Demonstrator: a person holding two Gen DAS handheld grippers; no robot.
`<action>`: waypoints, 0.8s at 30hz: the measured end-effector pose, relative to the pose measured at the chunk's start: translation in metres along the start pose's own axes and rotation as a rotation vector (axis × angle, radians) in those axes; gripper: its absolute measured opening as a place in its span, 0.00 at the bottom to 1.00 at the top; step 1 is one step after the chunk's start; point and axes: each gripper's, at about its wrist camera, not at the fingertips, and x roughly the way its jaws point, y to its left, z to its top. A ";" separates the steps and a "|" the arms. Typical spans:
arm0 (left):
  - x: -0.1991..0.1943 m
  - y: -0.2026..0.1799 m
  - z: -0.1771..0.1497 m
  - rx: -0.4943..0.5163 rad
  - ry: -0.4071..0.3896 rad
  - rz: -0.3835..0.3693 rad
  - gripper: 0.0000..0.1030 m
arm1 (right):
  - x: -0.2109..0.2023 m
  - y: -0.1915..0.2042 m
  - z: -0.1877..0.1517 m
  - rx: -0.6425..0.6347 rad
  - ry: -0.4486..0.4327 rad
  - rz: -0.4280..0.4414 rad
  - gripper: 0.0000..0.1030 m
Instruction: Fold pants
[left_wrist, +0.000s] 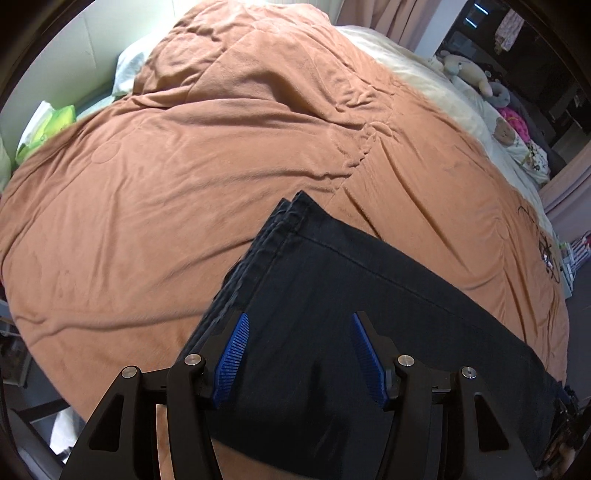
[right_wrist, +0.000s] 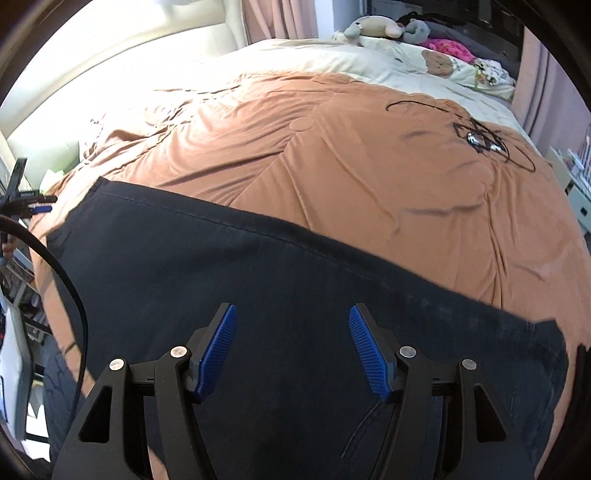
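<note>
A rust-orange quilted comforter (left_wrist: 184, 166) covers the bed, with a thin black line drawing (right_wrist: 476, 136) stitched toward two o'clock in the right wrist view; no writing is readable. Dark navy pants (right_wrist: 258, 280) lie flat across the comforter's near edge, legs stacked, hems (left_wrist: 291, 210) aligned at twelve o'clock in the left wrist view. Stuffed toys (right_wrist: 384, 27) sit at the far edge. The left gripper (left_wrist: 299, 354) and the right gripper (right_wrist: 291, 350) hover over the fabric, blue-padded jaws spread wide, holding nothing.
</note>
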 end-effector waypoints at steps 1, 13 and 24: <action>-0.004 0.003 -0.004 -0.004 -0.005 -0.009 0.57 | -0.004 0.002 -0.004 0.008 -0.004 0.002 0.60; -0.015 0.051 -0.048 -0.064 -0.002 -0.070 0.57 | -0.028 0.022 -0.049 0.093 -0.017 0.024 0.60; 0.001 0.079 -0.071 -0.117 0.021 -0.159 0.57 | -0.017 0.028 -0.075 0.199 -0.013 0.057 0.60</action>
